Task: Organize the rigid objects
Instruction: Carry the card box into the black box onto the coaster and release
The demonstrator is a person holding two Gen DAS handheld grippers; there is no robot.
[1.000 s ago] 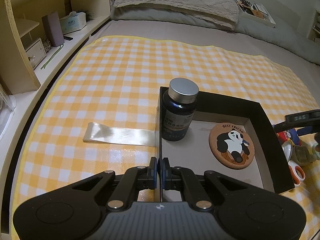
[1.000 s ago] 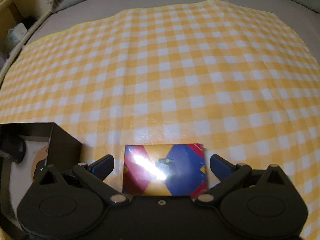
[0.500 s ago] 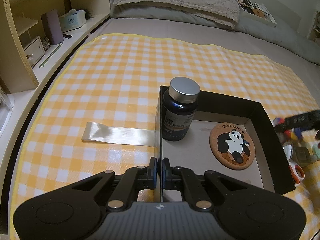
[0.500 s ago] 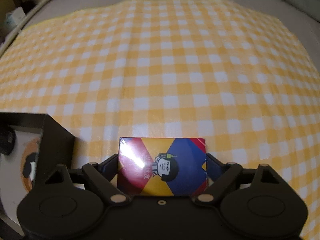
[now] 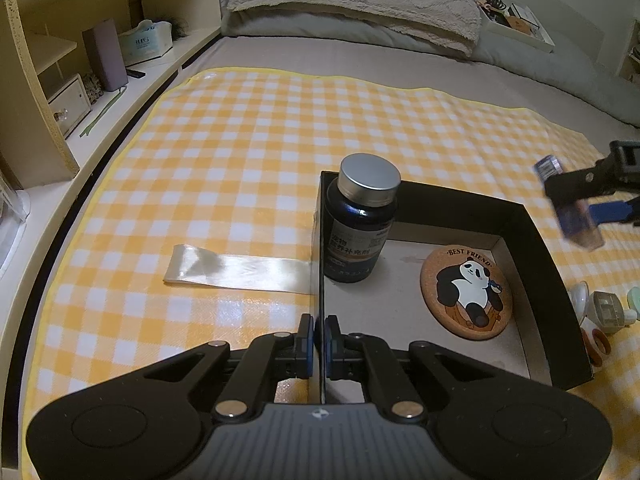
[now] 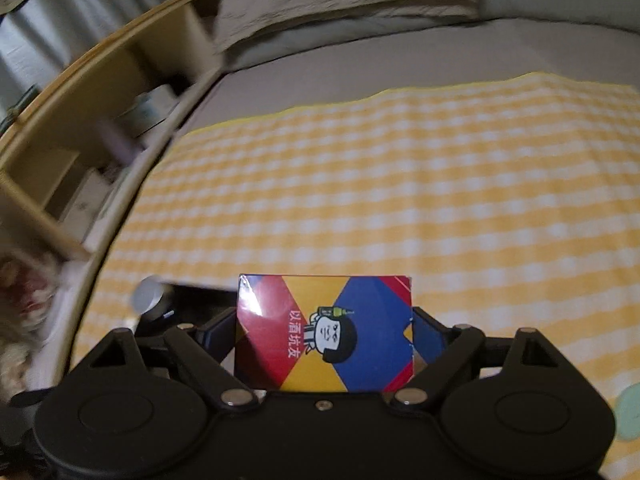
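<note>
A black shallow box [image 5: 536,240] lies on the yellow checked cloth. In it stand a dark bottle with a silver cap [image 5: 360,228] and a round panda coaster [image 5: 466,292]. My left gripper [image 5: 319,336] is shut on the box's left wall near its front corner. My right gripper [image 6: 324,332] is shut on a red, yellow and blue card box [image 6: 324,332], held in the air. In the left wrist view the right gripper [image 5: 576,208] with the card box [image 5: 568,210] hangs above the black box's far right corner.
Small items lie right of the black box: orange-handled scissors [image 5: 596,344], a grey piece [image 5: 608,308], a mint item [image 5: 634,294]. A clear tape strip [image 5: 236,268] lies on the cloth left of the box. Shelves [image 5: 60,80] run along the left, pillows [image 5: 360,0] at the back.
My right gripper closed on the card box, lifted it off the cloth and swung it left and up toward the black box. The left gripper kept its hold.
</note>
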